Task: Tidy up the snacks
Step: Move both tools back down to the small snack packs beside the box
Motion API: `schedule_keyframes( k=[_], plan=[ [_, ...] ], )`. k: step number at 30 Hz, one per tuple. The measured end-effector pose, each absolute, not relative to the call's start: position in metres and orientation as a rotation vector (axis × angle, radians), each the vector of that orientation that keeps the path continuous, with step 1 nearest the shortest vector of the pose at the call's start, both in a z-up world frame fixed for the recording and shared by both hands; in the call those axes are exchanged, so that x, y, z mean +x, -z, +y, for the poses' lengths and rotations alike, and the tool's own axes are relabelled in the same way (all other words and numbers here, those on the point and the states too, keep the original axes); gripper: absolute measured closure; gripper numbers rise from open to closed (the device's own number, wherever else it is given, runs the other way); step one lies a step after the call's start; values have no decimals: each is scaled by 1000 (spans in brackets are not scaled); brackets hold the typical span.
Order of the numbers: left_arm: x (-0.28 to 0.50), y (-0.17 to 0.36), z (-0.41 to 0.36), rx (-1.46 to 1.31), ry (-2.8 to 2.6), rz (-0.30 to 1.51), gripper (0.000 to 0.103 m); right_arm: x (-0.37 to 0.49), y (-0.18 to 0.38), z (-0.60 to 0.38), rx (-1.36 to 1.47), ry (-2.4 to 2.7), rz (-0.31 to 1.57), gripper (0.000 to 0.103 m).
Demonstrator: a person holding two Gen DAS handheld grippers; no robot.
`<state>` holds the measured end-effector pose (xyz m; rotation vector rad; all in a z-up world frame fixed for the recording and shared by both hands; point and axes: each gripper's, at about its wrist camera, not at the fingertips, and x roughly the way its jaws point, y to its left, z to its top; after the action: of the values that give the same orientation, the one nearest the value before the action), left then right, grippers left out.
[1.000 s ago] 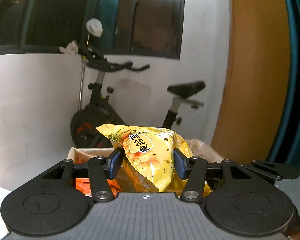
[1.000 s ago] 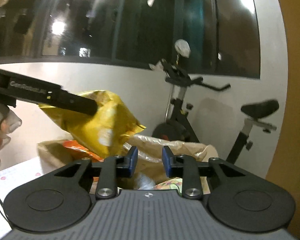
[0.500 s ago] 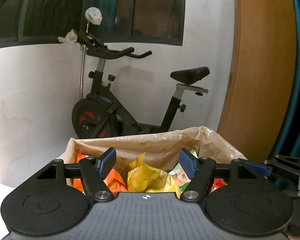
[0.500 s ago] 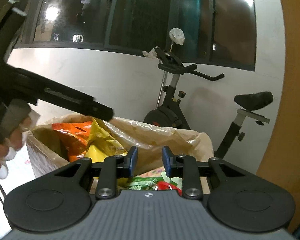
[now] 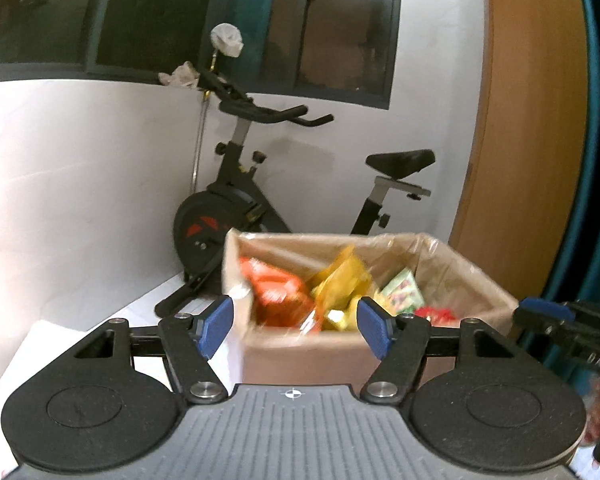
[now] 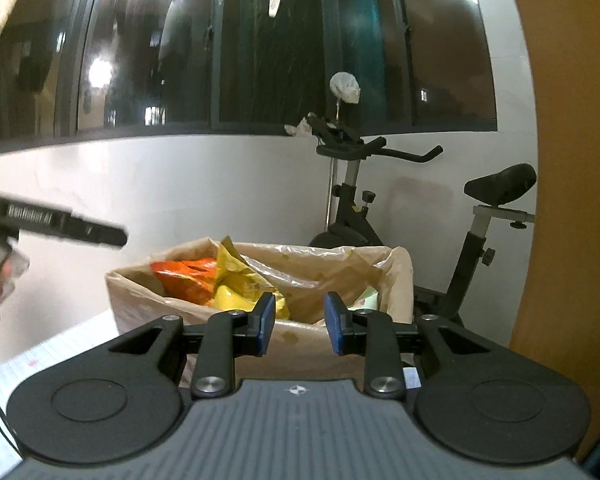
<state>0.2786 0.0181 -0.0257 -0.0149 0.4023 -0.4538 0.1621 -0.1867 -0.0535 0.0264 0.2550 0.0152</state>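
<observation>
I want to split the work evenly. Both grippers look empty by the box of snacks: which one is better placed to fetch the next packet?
Left gripper, probably: its jaws stand wider and empty. The right gripper is empty too, but narrower. Both face the box.

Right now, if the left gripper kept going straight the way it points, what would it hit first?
Probably the near wall of the cardboard box, which sits squarely ahead of the empty left gripper; depth is unclear.

Empty tongs (image 5: 294,326) before snack box (image 5: 460,276)
</observation>
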Motion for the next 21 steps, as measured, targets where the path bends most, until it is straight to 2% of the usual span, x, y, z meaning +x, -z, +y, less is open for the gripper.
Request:
schedule_keyframes(
  k=[9,11,21],
  plan=[
    [247,80,44,-66,420,521,40,133,82,-177,19,-40,298,73],
    [244,94,44,-79,415,561,43,133,95,-176,21,-35,338,73],
    [233,141,45,-88,403,665,47,151,181,-188,-5,-10,600,71]
  ],
)
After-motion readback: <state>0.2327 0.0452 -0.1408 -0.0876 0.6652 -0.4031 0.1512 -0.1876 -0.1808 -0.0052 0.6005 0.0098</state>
